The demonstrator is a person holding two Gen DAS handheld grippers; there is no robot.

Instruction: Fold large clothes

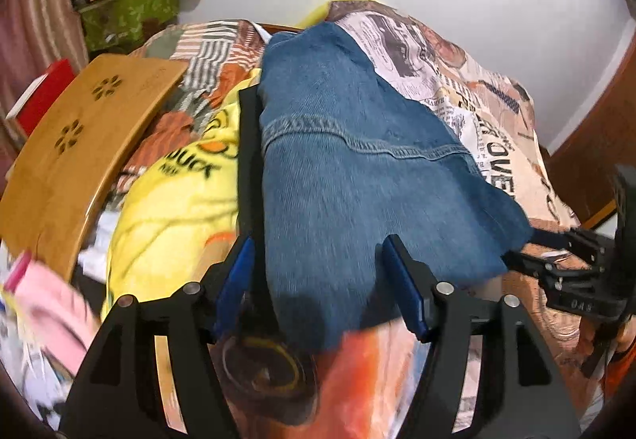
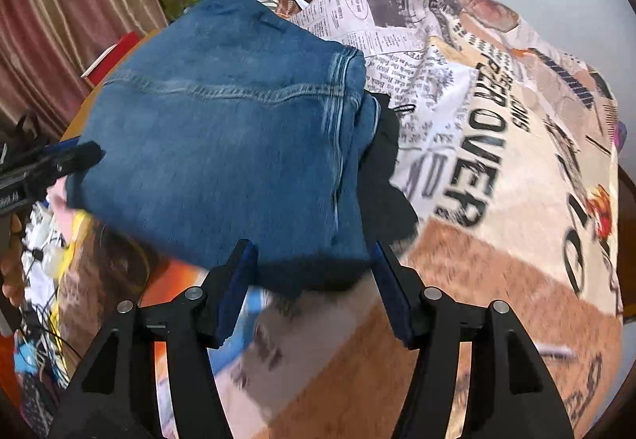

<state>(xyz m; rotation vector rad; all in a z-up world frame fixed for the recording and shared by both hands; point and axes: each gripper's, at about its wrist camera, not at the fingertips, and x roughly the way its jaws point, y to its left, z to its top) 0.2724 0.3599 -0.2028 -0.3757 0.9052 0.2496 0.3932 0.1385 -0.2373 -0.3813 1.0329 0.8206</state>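
Note:
Folded blue jeans (image 1: 357, 160) lie on a bed with a newspaper-print cover (image 1: 489, 113). My left gripper (image 1: 318, 240) is open; the near left end of the jeans lies between its blue pads, which stand clear of the cloth. My right gripper (image 2: 313, 244) is open too, straddling the near right corner of the jeans (image 2: 222, 129) without pressing it. Each gripper shows in the other's view: the right gripper (image 1: 572, 264) at the jeans' right edge, the left gripper (image 2: 59, 160) at their left edge. A black garment (image 2: 381, 180) sticks out from under the jeans.
A yellow duck-print blanket (image 1: 179, 200) lies left of the jeans, beside a wooden lap table (image 1: 79, 144). A pink cloth (image 1: 51, 311) and a red box (image 1: 43, 97) lie further left. A green box (image 1: 127, 13) stacked with orange boxes stands by the curtain (image 2: 79, 1).

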